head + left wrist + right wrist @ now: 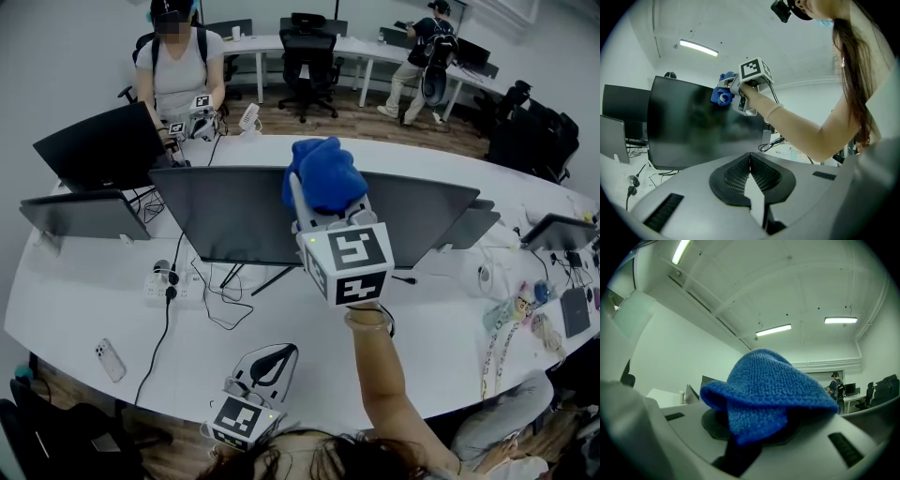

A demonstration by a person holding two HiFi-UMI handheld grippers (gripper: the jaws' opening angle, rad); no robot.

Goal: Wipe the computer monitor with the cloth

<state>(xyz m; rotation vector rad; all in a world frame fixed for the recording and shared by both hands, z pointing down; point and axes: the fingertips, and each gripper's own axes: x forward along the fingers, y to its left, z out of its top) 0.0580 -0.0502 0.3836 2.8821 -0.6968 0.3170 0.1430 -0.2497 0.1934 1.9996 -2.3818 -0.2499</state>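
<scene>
cloth, blue, bunched: clamped in right gripper, at top edge of monitor; screen spreads below it, long axis left-right along the table. right arm outstretched, raised, nearer. left gripper closed on nothing, low by table's near edge.

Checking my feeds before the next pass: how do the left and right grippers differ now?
The right gripper has its jaws shut on the blue cloth; the left gripper has its jaws shut on nothing. The right gripper is raised at the top edge of the monitor; the left gripper sits low, near the table edge. Both carry a marker cube.
</scene>
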